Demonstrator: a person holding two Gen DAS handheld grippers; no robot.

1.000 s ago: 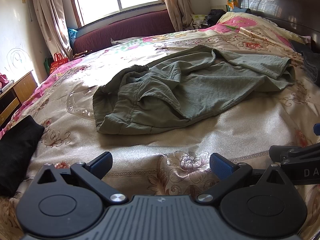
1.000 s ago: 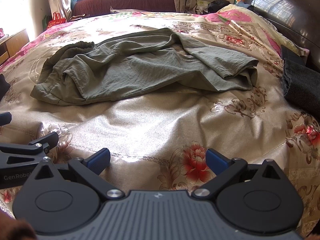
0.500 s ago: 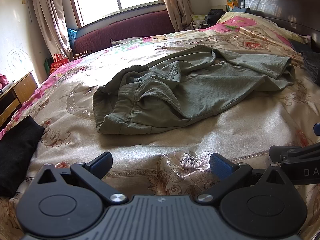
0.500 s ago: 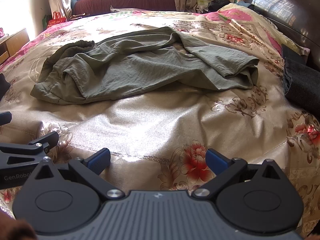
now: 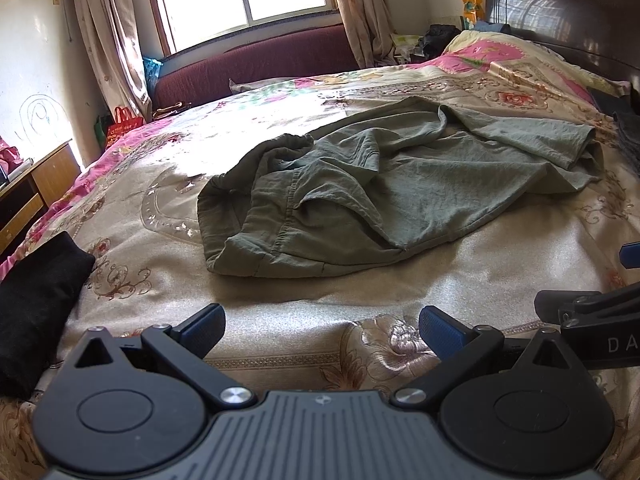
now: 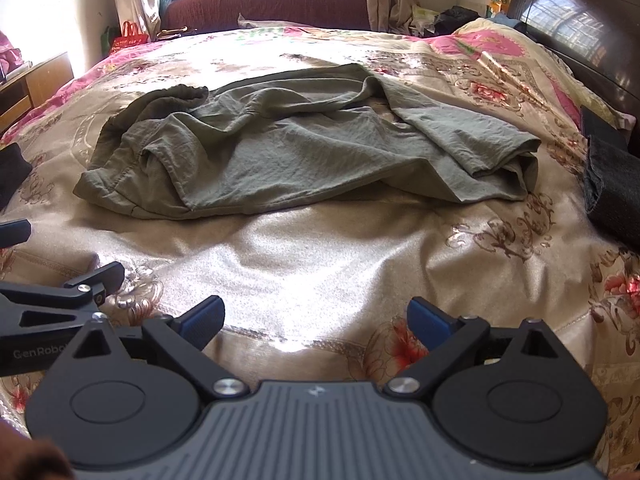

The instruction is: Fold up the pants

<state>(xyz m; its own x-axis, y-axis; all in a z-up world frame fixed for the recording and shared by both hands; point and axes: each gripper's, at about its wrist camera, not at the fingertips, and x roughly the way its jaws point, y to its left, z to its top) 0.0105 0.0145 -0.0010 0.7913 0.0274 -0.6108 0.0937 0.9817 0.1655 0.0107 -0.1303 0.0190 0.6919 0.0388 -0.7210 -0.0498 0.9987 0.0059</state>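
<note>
I hold both tools low over the near edge of the bed, and neither has touched cloth. My left gripper (image 5: 322,326) has its blue-padded fingers spread wide with nothing between them; my right gripper (image 6: 316,320) is spread the same way and equally empty. They sit side by side, each showing at the edge of the other's view.

The crumpled olive-green cotton pants (image 5: 400,184) lie in a loose heap on the gold floral satin bedspread (image 5: 400,280), well ahead of both grippers, toward the middle of the bed. The waistband end is bunched at the left of the heap, and one leg is flopped over the other at the right, with its hem (image 6: 516,160) doubled back on itself. Nothing is laid flat and no fold has been made, so I judge the job barely begun: the pants must be spread out, the legs laid one on the other, then folded over.

A black folded cloth (image 5: 36,304) lies left of the pants at the bed's edge, and a dark folded garment (image 6: 612,184) lies to their right, below the dark wooden headboard (image 6: 580,28).
</note>
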